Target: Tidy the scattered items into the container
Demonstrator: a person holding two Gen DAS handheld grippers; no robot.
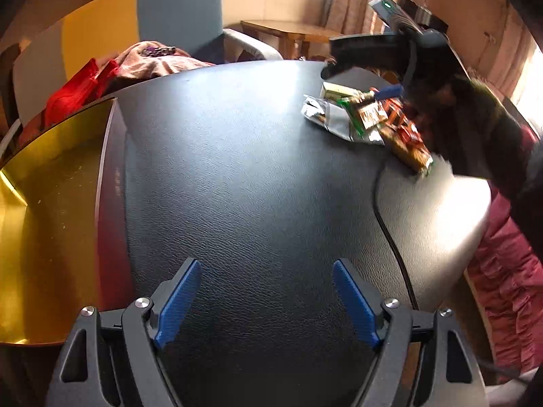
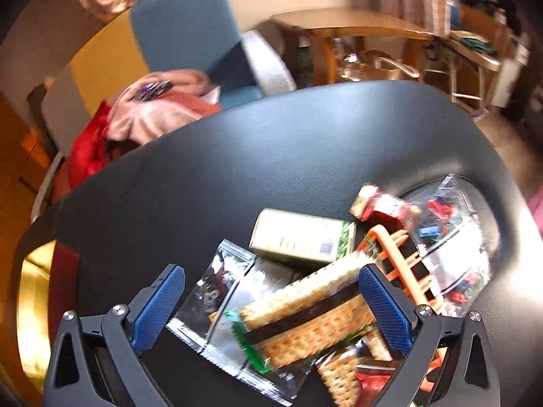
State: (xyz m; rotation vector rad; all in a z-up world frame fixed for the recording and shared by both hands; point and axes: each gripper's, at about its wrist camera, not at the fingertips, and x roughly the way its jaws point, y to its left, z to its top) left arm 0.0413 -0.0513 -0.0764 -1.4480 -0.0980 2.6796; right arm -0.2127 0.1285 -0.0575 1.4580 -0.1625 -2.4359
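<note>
A pile of items lies on the black table (image 1: pixel 254 169): a cracker packet (image 2: pixel 305 315), a cream box (image 2: pixel 302 237), clear zip bags (image 2: pixel 217 291), an orange plastic rack (image 2: pixel 404 264) and a bag of small coloured pieces (image 2: pixel 448 224). The pile shows at the far right in the left wrist view (image 1: pixel 366 115). My right gripper (image 2: pixel 271 308) is open, its jaws on either side of the cracker packet. My left gripper (image 1: pixel 266 302) is open and empty above bare table. A gold-lined container (image 1: pixel 51 220) sits at the left; it also shows in the right wrist view (image 2: pixel 34 305).
A black cable (image 1: pixel 390 224) runs over the table's right part. A blue armchair (image 1: pixel 183 13) with pink and red cloths (image 1: pixel 149 61) stands behind the table. A wooden side table (image 2: pixel 346 27) is further back. Pink fabric (image 1: pixel 509 288) hangs off the table's right edge.
</note>
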